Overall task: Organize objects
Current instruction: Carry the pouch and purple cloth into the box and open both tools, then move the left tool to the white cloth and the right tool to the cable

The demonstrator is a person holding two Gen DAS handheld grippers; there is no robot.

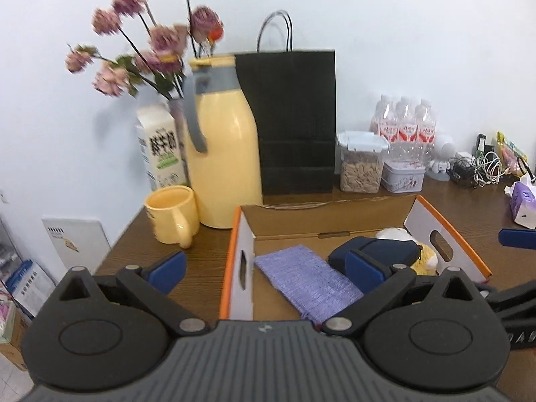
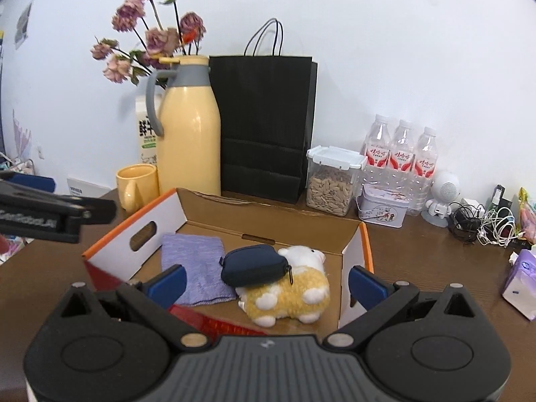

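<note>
An open cardboard box [image 2: 355, 244] with orange edges sits on the brown table. Inside it lie a folded purple cloth [image 2: 194, 268], a yellow and white plush sheep [image 2: 291, 291] and a dark blue pouch [image 2: 254, 264] resting on the sheep. The same cloth [image 1: 308, 281], pouch [image 1: 385, 248] and sheep [image 1: 425, 258] show in the left wrist view. My left gripper [image 1: 264, 271] hangs open above the box's left wall [image 1: 239, 258], holding nothing. My right gripper [image 2: 266, 284] stands open in front of the box, empty. The left gripper's finger [image 2: 50, 211] enters from the left.
Behind the box stand a yellow mug [image 2: 137, 186], a yellow thermos jug [image 2: 189, 134], a milk carton [image 1: 160, 147], flowers [image 2: 150, 40], a black paper bag [image 2: 264, 120], a seed jar [image 2: 331, 181], a tin [image 2: 382, 207] and water bottles [image 2: 398, 154]. Cables [image 2: 482, 224] and tissues [image 2: 522, 284] lie right.
</note>
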